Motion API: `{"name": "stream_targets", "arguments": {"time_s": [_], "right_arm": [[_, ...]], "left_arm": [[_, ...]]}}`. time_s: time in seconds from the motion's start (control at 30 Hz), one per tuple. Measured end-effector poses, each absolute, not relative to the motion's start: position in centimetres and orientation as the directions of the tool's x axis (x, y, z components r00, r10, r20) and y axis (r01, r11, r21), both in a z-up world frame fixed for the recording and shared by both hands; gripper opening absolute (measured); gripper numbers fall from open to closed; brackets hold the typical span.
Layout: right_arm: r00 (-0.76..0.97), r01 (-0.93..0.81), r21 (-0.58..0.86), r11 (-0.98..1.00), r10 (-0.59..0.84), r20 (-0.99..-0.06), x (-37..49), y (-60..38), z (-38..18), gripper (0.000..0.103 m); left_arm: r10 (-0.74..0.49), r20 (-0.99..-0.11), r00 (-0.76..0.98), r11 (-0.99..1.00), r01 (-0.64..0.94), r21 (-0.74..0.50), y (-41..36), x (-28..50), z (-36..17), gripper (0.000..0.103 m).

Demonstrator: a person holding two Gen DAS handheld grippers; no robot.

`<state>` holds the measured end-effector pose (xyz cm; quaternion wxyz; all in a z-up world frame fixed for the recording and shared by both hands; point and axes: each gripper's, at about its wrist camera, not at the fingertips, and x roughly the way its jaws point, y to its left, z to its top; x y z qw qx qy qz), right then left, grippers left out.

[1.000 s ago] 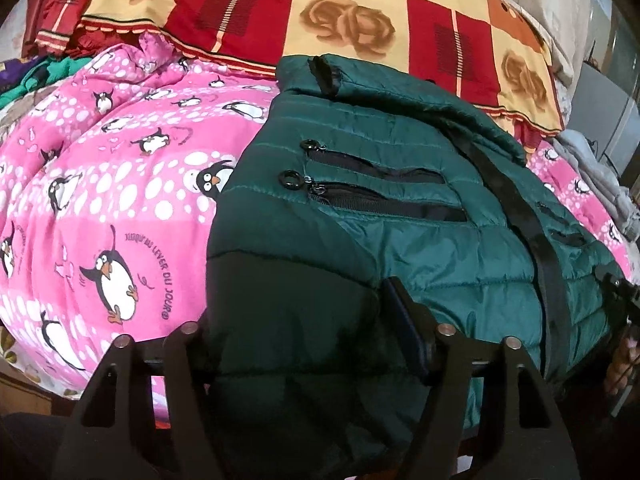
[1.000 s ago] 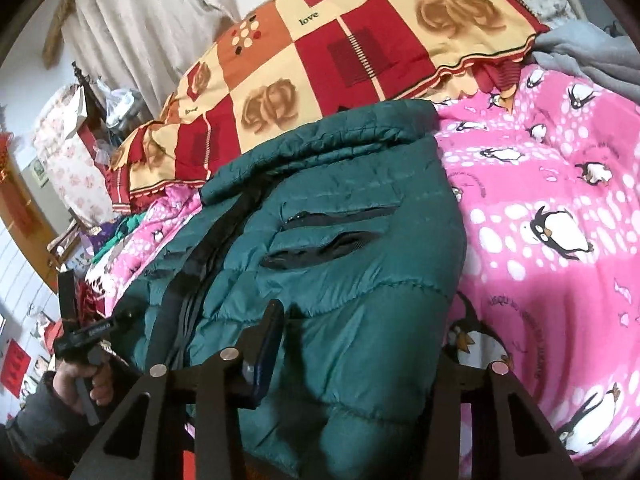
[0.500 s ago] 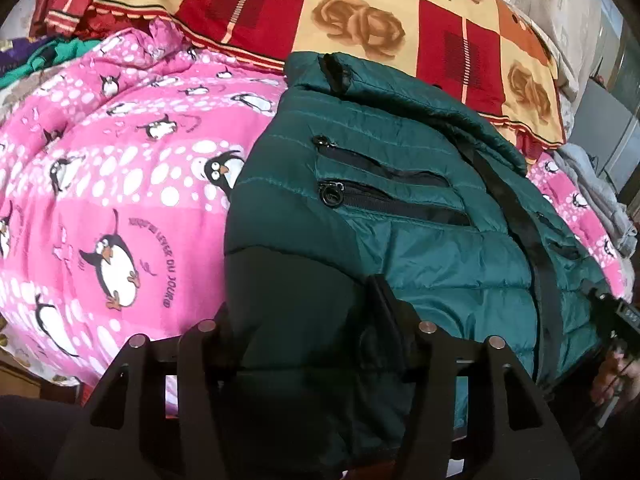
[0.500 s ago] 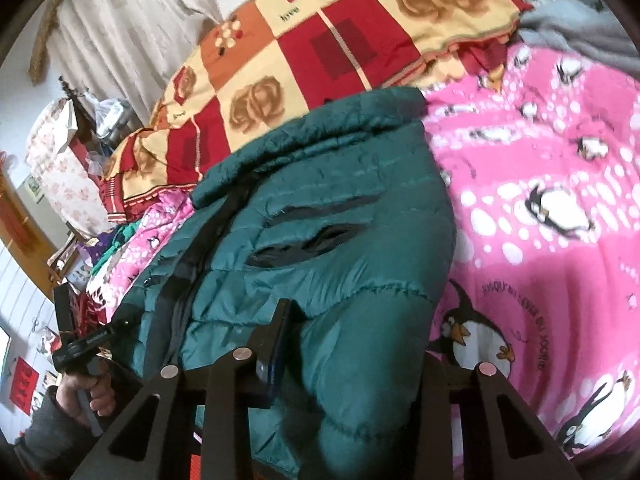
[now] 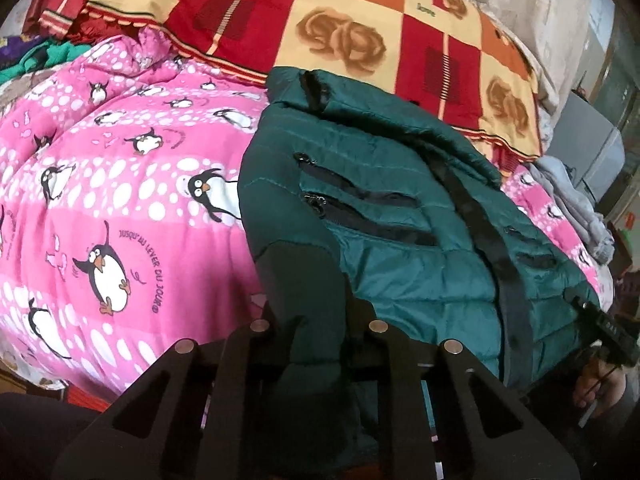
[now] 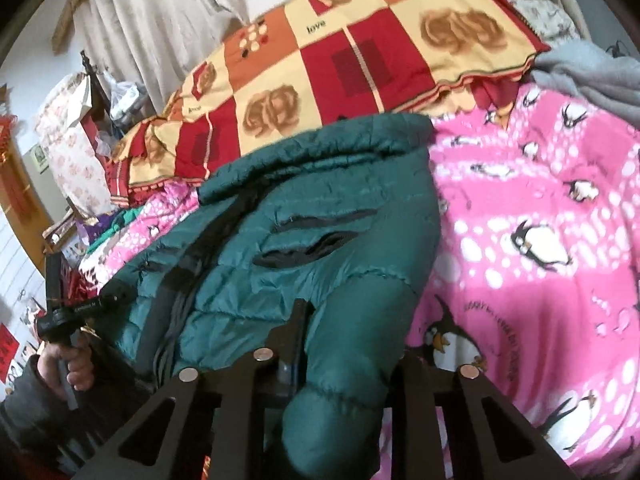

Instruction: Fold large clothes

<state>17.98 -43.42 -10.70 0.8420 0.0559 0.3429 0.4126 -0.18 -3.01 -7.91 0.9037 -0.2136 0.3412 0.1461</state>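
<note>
A dark green quilted jacket (image 5: 400, 216) lies front up on the pink penguin quilt (image 5: 120, 200), zip and chest pockets showing. My left gripper (image 5: 312, 320) is shut on the jacket's near left corner, a dark sleeve or hem fold bunched between the fingers. In the right wrist view the jacket (image 6: 312, 224) fills the middle. My right gripper (image 6: 352, 336) is shut on its near right corner, puffy green fabric bulging between the fingers. Each gripper shows at the far side of the other view, the right one (image 5: 600, 332) and the left one (image 6: 76, 308).
A red, orange and cream checked blanket (image 5: 340, 32) lies behind the jacket's collar. Grey cloth (image 5: 572, 196) is heaped at the bed's right side. Cluttered furniture (image 6: 76, 128) and a curtain stand beyond the left of the bed.
Both grippers have moved forward with the jacket's near corners, pushing the lower part up toward the collar. The fabric bunches more between the fingers.
</note>
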Motion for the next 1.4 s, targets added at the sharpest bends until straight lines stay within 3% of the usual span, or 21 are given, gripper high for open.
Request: {"name": "stream_targets", "arguments": {"time_s": [0.3, 0.7, 0.87, 1.2, 1.4], "right_arm": [[0.418, -0.664, 0.42, 0.619, 0.773, -0.478, 15.5, -45.7, -8.3, 0.016], [0.407, -0.701, 0.435, 0.565, 0.818, -0.407, 10.3, -49.4, -4.8, 0.016], [0.415, -0.72, 0.422, 0.551, 0.829, -0.374, 8.7, -51.1, -3.0, 0.016], [0.462, -0.728, 0.407, 0.552, 0.833, -0.305, 8.8, -52.7, -0.7, 0.016], [0.52, -0.667, 0.408, 0.623, 0.782, -0.344, 11.4, -51.0, 0.5, 0.016]], "left_arm": [[0.07, -0.695, 0.716, 0.86, -0.396, -0.322, -4.3, -3.5, -6.6, 0.014], [0.044, -0.653, 0.756, 0.895, -0.32, -0.31, -7.2, -9.0, -1.8, 0.014], [0.048, -0.618, 0.785, 0.913, -0.285, -0.292, -8.1, -11.3, -0.1, 0.014], [0.067, -0.479, 0.875, 0.876, -0.282, -0.391, -7.1, -13.1, 2.4, 0.014], [0.115, -0.473, 0.874, 0.864, -0.322, -0.386, -5.2, -9.9, 3.8, 0.014]]}}
